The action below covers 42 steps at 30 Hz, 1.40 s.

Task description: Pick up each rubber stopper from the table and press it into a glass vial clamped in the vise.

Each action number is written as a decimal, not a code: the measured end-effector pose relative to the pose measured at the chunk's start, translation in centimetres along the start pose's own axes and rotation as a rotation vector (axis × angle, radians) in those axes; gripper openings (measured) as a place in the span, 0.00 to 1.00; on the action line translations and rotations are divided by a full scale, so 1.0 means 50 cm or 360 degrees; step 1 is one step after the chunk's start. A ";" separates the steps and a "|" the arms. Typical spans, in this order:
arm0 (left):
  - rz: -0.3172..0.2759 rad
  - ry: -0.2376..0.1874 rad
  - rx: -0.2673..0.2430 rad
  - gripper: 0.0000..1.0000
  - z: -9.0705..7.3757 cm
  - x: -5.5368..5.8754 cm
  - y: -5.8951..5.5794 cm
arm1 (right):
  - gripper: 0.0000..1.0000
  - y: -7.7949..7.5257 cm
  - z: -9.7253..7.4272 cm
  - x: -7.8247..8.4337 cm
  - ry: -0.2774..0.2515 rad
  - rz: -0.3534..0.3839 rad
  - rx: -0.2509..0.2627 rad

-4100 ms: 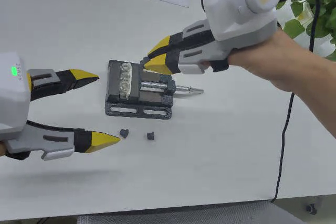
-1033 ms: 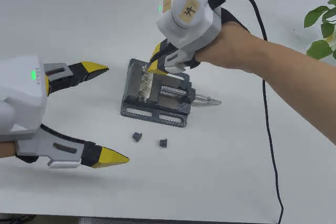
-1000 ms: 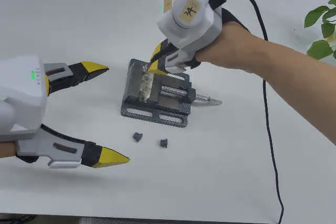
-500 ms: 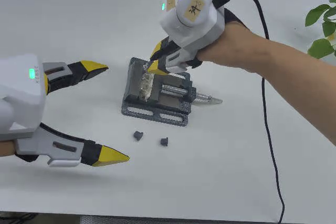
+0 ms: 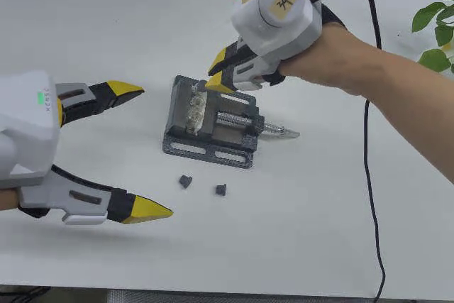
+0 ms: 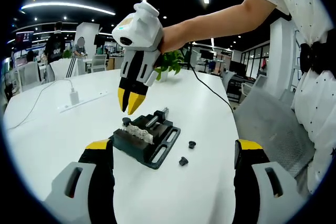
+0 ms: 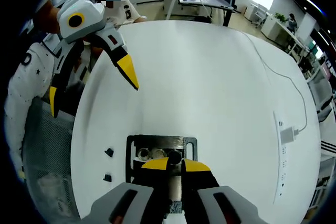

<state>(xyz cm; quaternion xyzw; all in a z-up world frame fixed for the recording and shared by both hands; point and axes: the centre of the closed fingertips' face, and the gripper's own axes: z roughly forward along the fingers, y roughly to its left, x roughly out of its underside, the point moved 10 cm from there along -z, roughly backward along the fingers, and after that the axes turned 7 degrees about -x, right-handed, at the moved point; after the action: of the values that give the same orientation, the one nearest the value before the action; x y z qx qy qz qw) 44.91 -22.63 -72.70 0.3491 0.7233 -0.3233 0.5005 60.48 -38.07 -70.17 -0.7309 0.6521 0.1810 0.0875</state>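
- Yellow-tipped jaws of the right gripper [image 5: 211,79] are standing only narrowly parted, with nothing between them; a second ago they were bearing down on the vise [image 5: 213,148], and now the gripper is lifting clear and hanging just above its far end.
- Directly below those tips the seated stopper [image 7: 173,156] is plugging the mouth of the end vial; by the look of it, that press is finished.
- Beside it the two open glass vials [image 7: 149,153] are standing clamped in the same row, waiting unplugged.
- Off to the vise's left the left gripper [image 5: 156,150] is hovering spread wide and empty, about where it was before.
- On the white table [image 5: 319,232], just in front of the vise, one loose rubber stopper [image 5: 185,181] and a second loose stopper [image 5: 220,189] are lying slightly apart; these two are remaining, so a fresh pick is probably coming next.
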 end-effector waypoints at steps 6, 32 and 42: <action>-0.0003 0.0000 -0.0002 0.95 0.001 0.001 0.001 | 0.03 -0.007 0.009 0.003 -0.0003 0.0000 -0.0015; -0.0035 -0.0017 -0.0003 0.94 -0.001 0.004 0.002 | 0.00 0.001 0.022 -0.008 0.0056 -0.0077 -0.0019; -0.0036 -0.0019 -0.0004 0.93 0.000 0.004 0.004 | 0.00 0.011 0.022 -0.013 0.0076 -0.0097 -0.0009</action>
<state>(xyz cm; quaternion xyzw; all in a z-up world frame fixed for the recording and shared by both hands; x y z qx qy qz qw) 45.01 -22.50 -72.93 0.3383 0.7245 -0.3302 0.5016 59.72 -37.15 -70.86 -0.7548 0.6310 0.1627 0.0752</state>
